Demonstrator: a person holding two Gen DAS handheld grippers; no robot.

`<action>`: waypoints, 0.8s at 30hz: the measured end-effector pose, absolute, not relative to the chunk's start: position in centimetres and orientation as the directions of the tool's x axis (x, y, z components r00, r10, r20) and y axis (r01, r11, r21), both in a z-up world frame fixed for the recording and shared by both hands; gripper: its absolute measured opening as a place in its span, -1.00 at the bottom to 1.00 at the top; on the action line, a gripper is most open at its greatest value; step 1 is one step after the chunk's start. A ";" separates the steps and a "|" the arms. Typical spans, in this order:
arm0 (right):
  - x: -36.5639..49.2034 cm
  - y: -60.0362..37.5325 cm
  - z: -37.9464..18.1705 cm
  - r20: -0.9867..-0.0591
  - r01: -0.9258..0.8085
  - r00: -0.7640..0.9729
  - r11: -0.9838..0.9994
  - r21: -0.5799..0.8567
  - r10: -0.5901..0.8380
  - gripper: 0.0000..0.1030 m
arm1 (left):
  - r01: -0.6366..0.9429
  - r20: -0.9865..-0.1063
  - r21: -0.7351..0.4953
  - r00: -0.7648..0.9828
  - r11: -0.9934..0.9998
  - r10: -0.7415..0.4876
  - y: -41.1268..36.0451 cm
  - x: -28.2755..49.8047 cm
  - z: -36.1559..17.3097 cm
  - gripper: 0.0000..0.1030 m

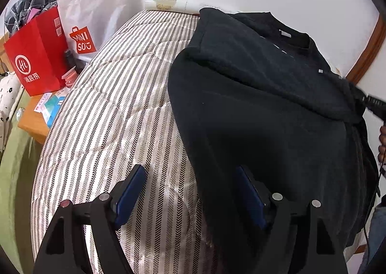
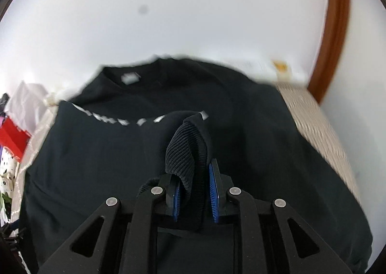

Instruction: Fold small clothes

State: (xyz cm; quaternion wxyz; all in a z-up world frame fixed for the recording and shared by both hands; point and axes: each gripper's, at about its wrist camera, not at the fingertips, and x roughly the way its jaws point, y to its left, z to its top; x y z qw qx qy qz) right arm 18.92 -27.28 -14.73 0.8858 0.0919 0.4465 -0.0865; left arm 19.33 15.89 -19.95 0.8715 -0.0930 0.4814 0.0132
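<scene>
Soft, even daylight; the black sweatshirt (image 1: 265, 105) swallows detail. Right wrist view is motion-blurred around it; fisheye bending and dark vignette at corners.

Bare striped mattress (image 1: 108, 109) left of the black sweatshirt (image 1: 265, 117): open lane for the left tool (image 1: 188, 192), nothing on it up to the wall. Left edge is crowded: red paper bag (image 1: 36, 56), white Miniso bag (image 1: 89, 15), small bottles and boxes on the wooden nightstand (image 1: 33, 122). Far side blocked by the wall; brown door frame (image 2: 333, 32) bounds the right. Right tool (image 2: 193, 192) has the ribbed cuff (image 2: 183, 153) filling its gap.
</scene>
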 end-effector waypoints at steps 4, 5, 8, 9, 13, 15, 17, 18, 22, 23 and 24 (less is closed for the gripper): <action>17.7 -28.5 -16.0 -0.809 0.284 0.571 0.958 0.034 -0.140 -0.50 | -0.118 -0.850 -0.130 0.525 0.984 -0.049 15.5 19.3 -20.0 0.47; 17.4 -28.7 -15.9 -0.805 0.284 0.577 0.958 0.041 -0.137 -0.50 | -0.115 -0.851 -0.133 0.522 0.984 -0.053 15.4 19.2 -19.9 0.47; 17.0 -28.2 -15.7 -0.782 0.277 0.601 0.961 0.014 -0.162 -0.32 | -0.098 -0.847 -0.135 0.528 0.986 -0.063 14.8 18.9 -19.7 0.47; 17.0 -27.8 -15.9 -0.783 0.277 0.597 0.961 -0.007 -0.178 -0.29 | -0.096 -0.847 -0.132 0.529 0.987 -0.062 14.5 18.8 -19.7 0.47; 17.5 -28.1 -17.6 -0.806 0.286 0.538 0.953 -0.101 -0.247 -0.28 | -0.076 -0.839 -0.144 0.538 0.987 -0.081 13.8 17.9 -19.5 0.47; 16.9 -28.3 -17.1 -0.805 0.300 0.535 0.948 -0.105 -0.258 -0.25 | -0.074 -0.835 -0.135 0.545 0.988 -0.073 13.6 17.5 -19.5 0.47; 16.1 -28.5 -16.7 -0.803 0.311 0.533 0.944 -0.108 -0.268 -0.16 | -0.078 -0.837 -0.128 0.544 0.989 -0.066 13.6 17.2 -19.6 0.47; 15.5 -28.4 -16.3 -0.799 0.313 0.535 0.943 -0.115 -0.275 -0.14 | -0.076 -0.836 -0.132 0.545 0.988 -0.070 13.6 17.1 -19.6 0.47; 13.1 -28.6 -15.2 -0.771 0.323 0.544 0.931 -0.172 -0.331 0.08 | -0.068 -0.823 -0.133 0.563 0.989 -0.073 13.9 16.7 -19.5 0.47; 12.6 -28.9 -15.1 -0.767 0.327 0.542 0.927 -0.185 -0.344 0.18 | -0.067 -0.824 -0.127 0.562 0.990 -0.067 14.0 16.6 -19.6 0.47; 11.9 -29.4 -15.1 -0.764 0.334 0.534 0.921 -0.202 -0.362 0.22 | -0.068 -0.825 -0.125 0.561 0.990 -0.066 14.0 16.6 -19.7 0.47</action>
